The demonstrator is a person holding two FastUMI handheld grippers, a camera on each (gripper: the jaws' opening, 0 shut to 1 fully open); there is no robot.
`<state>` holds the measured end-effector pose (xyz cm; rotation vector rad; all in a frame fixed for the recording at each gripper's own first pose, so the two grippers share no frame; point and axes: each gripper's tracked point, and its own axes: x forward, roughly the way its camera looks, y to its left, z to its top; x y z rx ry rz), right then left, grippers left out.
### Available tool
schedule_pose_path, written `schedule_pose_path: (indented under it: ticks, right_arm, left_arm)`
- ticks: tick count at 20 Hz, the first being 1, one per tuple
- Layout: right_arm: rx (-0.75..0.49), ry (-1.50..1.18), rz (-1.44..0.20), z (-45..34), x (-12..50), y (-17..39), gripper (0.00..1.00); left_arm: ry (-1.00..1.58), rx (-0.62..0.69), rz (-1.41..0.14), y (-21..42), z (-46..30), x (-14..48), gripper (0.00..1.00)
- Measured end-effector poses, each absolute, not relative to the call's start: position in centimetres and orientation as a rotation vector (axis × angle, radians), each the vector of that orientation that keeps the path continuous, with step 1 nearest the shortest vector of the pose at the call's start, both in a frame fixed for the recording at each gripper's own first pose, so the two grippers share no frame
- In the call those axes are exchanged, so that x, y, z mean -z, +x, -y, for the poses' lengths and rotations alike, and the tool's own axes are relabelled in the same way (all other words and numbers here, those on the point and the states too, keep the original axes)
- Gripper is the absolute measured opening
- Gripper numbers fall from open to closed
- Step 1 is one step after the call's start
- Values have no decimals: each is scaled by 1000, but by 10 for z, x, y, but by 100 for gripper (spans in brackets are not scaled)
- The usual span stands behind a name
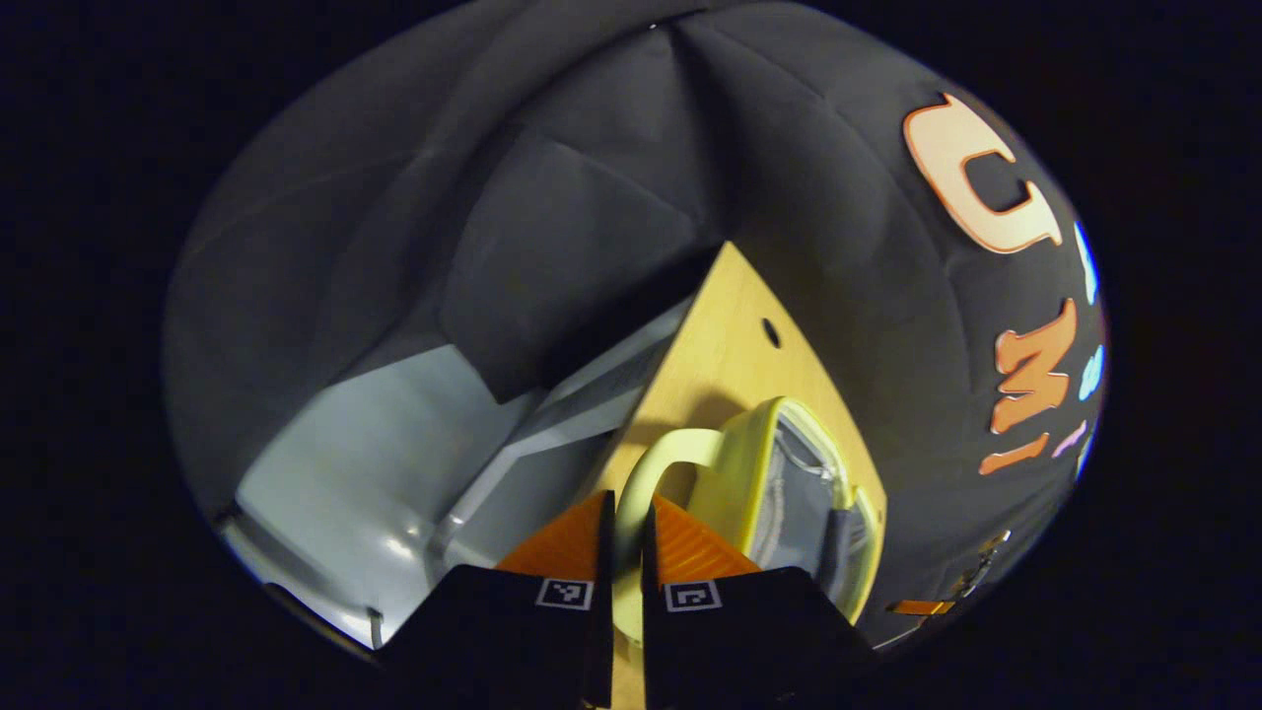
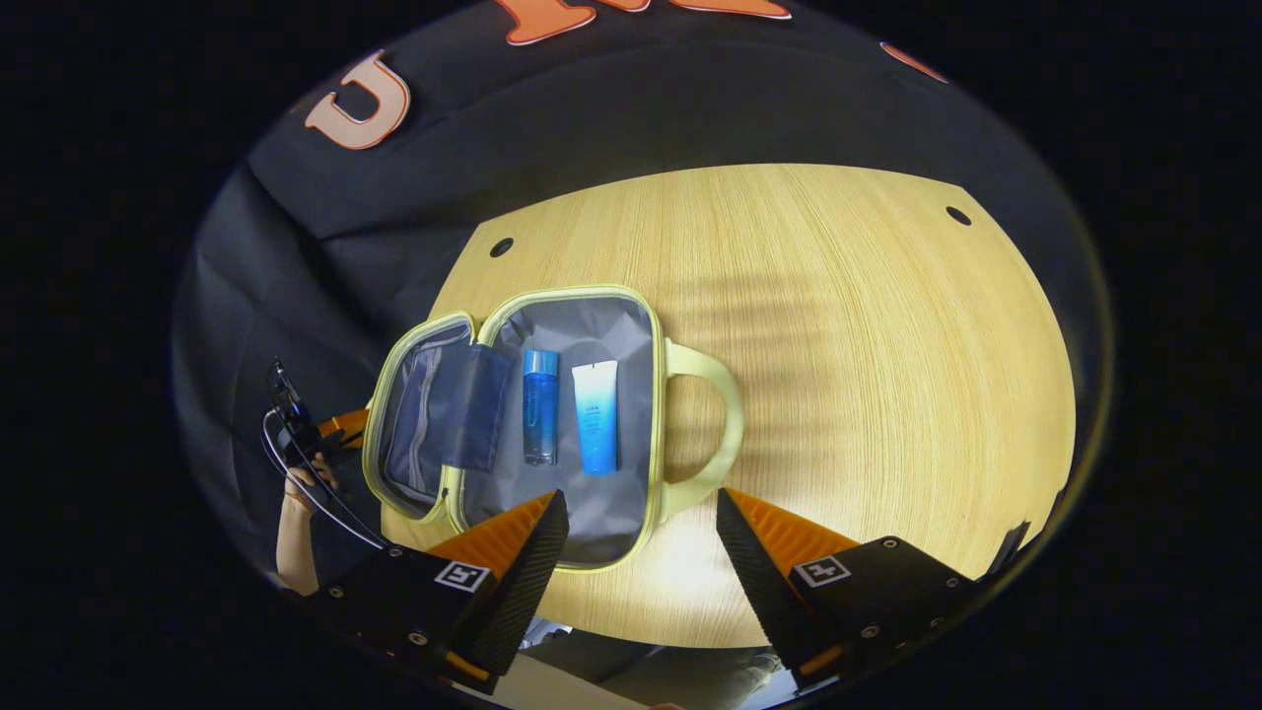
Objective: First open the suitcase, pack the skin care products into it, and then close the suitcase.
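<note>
suitcase (image 2: 552, 424): small yellow-green case with grey lining, lying open and flat on the wooden table (image 2: 868, 375). Lid half folded out to one side, main half next to it.
suitcase, left gripper view (image 1: 789, 493): seen close and edge-on, lid raised, clear inner panel with zip visible; sits near a corner of the table (image 1: 730, 335).
blue bottle (image 2: 539, 404): inside the suitcase's main half, lying on the lining, cap pointing to the far rim.
white-blue tube (image 2: 596, 416): inside the same half, just beside the blue bottle, on the handle side, roughly parallel to it, not touching.
inner pocket flap (image 2: 463, 404): dark grey, on the lid half, overlapping the hinge line next to the bottle.
handle (image 2: 715, 424): pale loop on the suitcase's outer edge, lying flat on the table.
left gripper (image 1: 628, 513): fingers nearly together, a pale yellow-green handle loop (image 1: 646, 473) runs down through the narrow gap; both fingers look pressed on it.
right gripper (image 2: 641, 518): fingers spread wide, nothing between them, hovering over the suitcase's near rim and the table edge; one fingertip (image 2: 532, 532) over the lining, the other over bare table beside the handle.
person's hand (image 2: 301, 483): beyond the suitcase's lid side, off the table, holding a gripper with cables.
</note>
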<state>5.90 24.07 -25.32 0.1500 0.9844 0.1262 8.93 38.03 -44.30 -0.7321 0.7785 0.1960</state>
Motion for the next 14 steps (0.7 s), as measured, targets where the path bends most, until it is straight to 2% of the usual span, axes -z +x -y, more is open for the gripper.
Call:
schedule_pose_path:
  ticks: [1,2,5,14]
  right_arm:
    - [-126,158,-982,-241,253,60,96]
    - [-125,165,-977,-240,252,62,96]
    - [-114,179,-933,-232,243,73,96]
    - [-70,195,-735,-189,176,97,96]
  left_arm:
    - [-710,-206,-783,94,-377,442,12]
    - [-675,-207,-781,95,-375,435,8]
    - [-522,-220,-795,91,-370,408,8]
    - [-238,-143,-699,110,-309,283,7]
